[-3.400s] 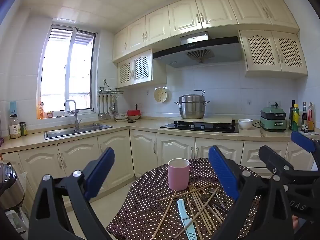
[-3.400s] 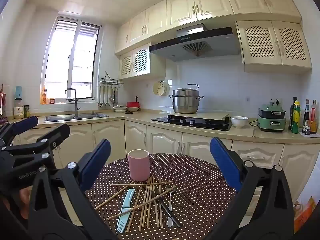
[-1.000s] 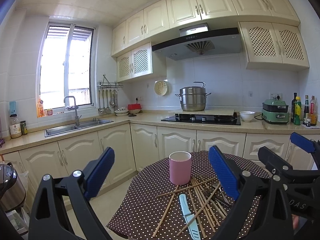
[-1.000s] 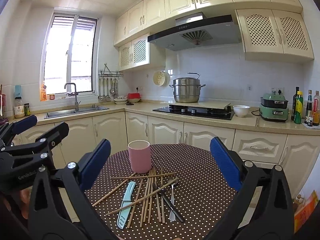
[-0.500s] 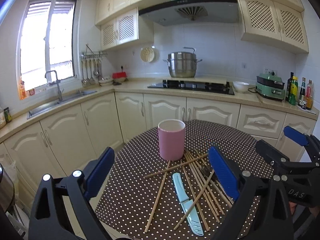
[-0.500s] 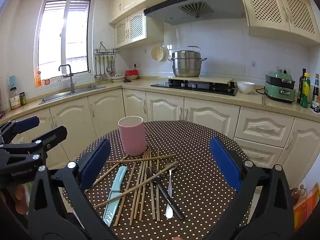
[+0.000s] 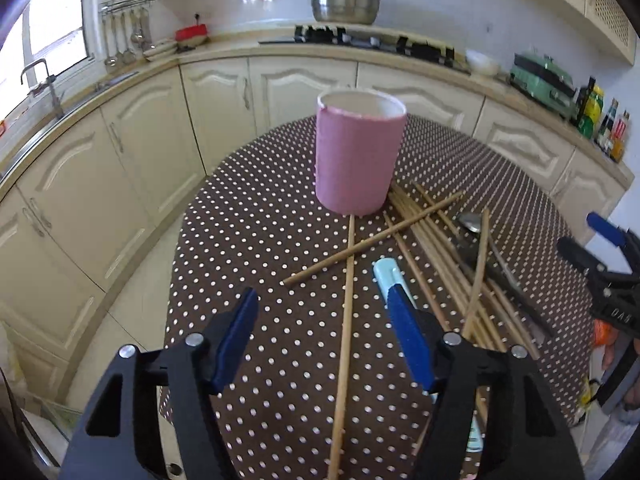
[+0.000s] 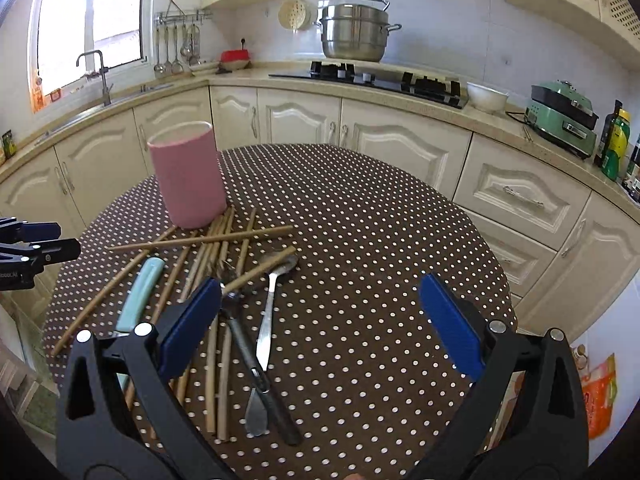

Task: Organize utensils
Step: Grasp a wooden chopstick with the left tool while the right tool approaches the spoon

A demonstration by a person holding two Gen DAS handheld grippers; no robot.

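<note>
A pink cup (image 7: pixel 358 156) stands upright on the round polka-dot table (image 7: pixel 248 240); it also shows in the right wrist view (image 8: pixel 186 180). Several wooden chopsticks (image 7: pixel 348 304) lie scattered in front of it, with a light blue knife (image 7: pixel 386 276), a metal spoon (image 8: pixel 272 292) and a dark-handled utensil (image 8: pixel 256 364). My left gripper (image 7: pixel 322 316) is open, hovering low over one long chopstick. My right gripper (image 8: pixel 320 304) is open and empty above the table, to the right of the spoon.
Cream kitchen cabinets (image 8: pixel 400 140) curve behind the table. A steel pot (image 8: pixel 354 32) sits on the stove, a white bowl (image 8: pixel 486 96) and green appliance (image 8: pixel 560 116) on the counter. A sink with tap (image 8: pixel 98 68) is at the left.
Both grippers have tilted down and moved closer to the table. The cup and utensils now appear larger and nearer. Nothing has been picked up.
</note>
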